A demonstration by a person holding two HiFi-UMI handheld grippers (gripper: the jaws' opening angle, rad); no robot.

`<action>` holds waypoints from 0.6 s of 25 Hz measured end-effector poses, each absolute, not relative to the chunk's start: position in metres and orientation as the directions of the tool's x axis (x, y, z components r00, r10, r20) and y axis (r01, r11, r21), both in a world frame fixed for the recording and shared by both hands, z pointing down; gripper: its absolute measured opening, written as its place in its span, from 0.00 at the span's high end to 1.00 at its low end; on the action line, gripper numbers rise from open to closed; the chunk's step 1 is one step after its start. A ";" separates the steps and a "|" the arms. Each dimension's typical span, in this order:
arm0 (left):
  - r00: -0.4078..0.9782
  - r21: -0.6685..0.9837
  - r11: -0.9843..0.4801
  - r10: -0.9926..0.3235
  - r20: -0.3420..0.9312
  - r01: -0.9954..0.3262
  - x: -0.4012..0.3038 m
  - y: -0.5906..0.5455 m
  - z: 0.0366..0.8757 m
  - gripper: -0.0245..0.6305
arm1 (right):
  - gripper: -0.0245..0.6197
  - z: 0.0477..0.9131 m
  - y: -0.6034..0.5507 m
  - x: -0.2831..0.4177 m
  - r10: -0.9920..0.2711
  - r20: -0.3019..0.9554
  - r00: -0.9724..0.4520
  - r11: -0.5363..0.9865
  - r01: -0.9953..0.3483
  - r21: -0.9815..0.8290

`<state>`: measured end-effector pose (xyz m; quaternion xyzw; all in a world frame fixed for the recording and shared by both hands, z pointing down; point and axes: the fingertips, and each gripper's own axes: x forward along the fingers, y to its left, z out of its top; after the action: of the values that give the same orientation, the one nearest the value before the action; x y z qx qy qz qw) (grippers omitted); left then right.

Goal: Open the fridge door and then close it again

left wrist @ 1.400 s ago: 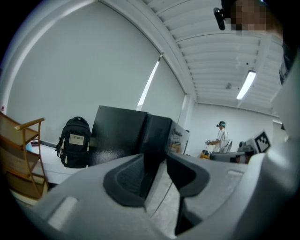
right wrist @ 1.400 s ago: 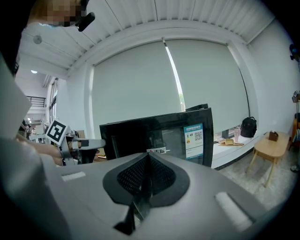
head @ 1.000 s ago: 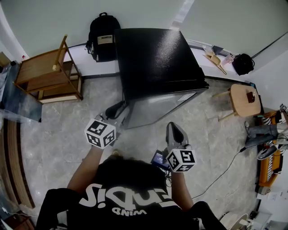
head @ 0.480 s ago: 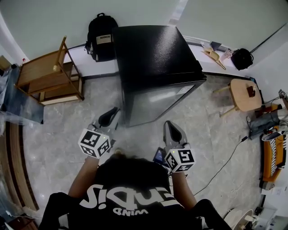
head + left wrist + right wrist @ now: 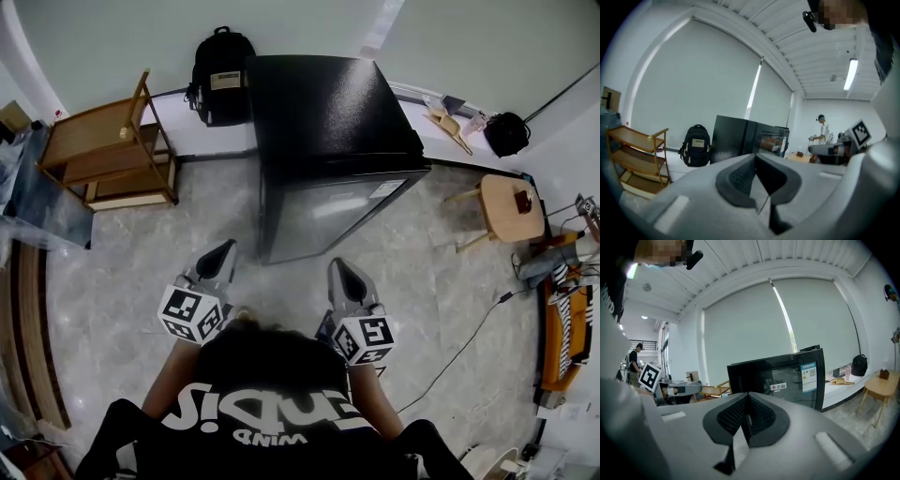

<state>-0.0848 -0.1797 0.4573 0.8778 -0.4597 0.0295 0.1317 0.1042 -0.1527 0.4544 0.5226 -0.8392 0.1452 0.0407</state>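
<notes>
The black fridge [image 5: 328,122] stands against the back wall, its glass door [image 5: 328,214] flush with the body. It appears at mid-distance in the left gripper view [image 5: 745,140] and closer in the right gripper view [image 5: 783,378]. My left gripper [image 5: 220,251] hangs over the floor to the left of the door's front, clear of it, jaws shut on nothing [image 5: 755,157]. My right gripper [image 5: 339,267] is held in front of the door, also apart from it, and its dark pads meet with nothing between them [image 5: 749,397].
A wooden shelf rack [image 5: 103,150] stands at the left and a black backpack [image 5: 217,75] leans beside the fridge. A round wooden stool [image 5: 511,208] and a black bag [image 5: 506,131] are at the right. A cable [image 5: 459,361] runs across the floor.
The door stood ajar with my left gripper at its edge; it now lies shut. Both grippers have drawn back from the fridge toward me.
</notes>
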 end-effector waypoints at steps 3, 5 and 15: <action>0.560 0.187 -0.531 -0.811 0.168 -0.826 -0.092 -0.174 0.453 0.96 | 0.96 0.453 -0.149 0.101 -0.863 0.219 -0.455 0.417 -0.887 -0.197; 0.553 0.178 -0.527 -0.816 0.169 -0.831 -0.095 -0.172 0.450 0.96 | 0.96 0.453 -0.147 0.100 -0.861 0.220 -0.458 0.421 -0.886 -0.196; 0.544 0.165 -0.520 -0.821 0.173 -0.838 -0.104 -0.164 0.447 0.96 | 0.97 0.454 -0.141 0.096 -0.861 0.220 -0.459 0.424 -0.886 -0.190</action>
<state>-0.1043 -0.1639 0.4469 0.8710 -0.4763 0.0365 0.1144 0.0959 -0.1407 0.4536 0.5182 -0.8426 0.1401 0.0442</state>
